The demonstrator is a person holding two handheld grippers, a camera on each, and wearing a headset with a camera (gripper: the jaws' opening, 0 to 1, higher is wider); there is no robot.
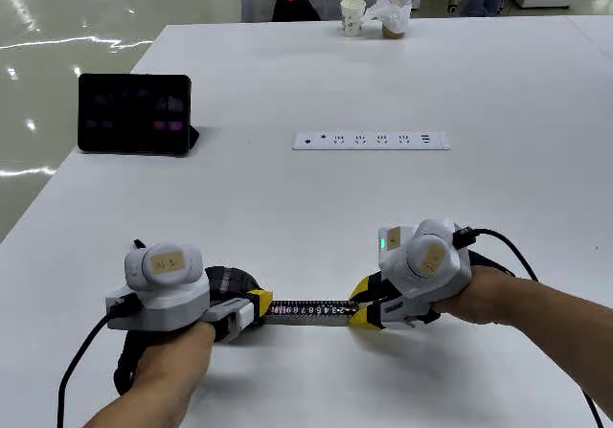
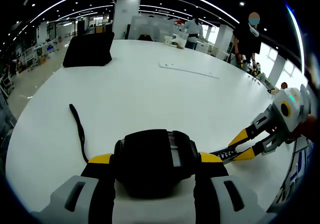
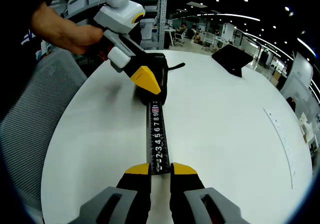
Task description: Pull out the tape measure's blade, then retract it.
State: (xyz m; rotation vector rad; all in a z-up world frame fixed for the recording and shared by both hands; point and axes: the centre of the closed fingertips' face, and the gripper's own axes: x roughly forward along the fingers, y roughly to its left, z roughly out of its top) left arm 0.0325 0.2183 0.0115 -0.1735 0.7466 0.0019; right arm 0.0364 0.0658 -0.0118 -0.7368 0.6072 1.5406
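Note:
A black tape measure case (image 2: 152, 159) sits between the yellow-tipped fingers of my left gripper (image 2: 155, 159), which is shut on it; the case (image 1: 235, 289) rests low on the white table. Its dark numbered blade (image 3: 157, 144) is drawn out a short way to the right, lying just above the table (image 1: 311, 309). My right gripper (image 3: 160, 170) is shut on the blade's end, and it appears at the right of the left gripper view (image 2: 240, 146). In the head view the left gripper (image 1: 251, 308) and right gripper (image 1: 362, 304) face each other, a short span apart.
A black tablet (image 1: 134, 113) stands at the left, a white power strip (image 1: 371, 141) lies mid-table, and cups (image 1: 352, 16) sit at the far edge. The case's black wrist strap (image 2: 77, 129) trails on the table. People stand in the background.

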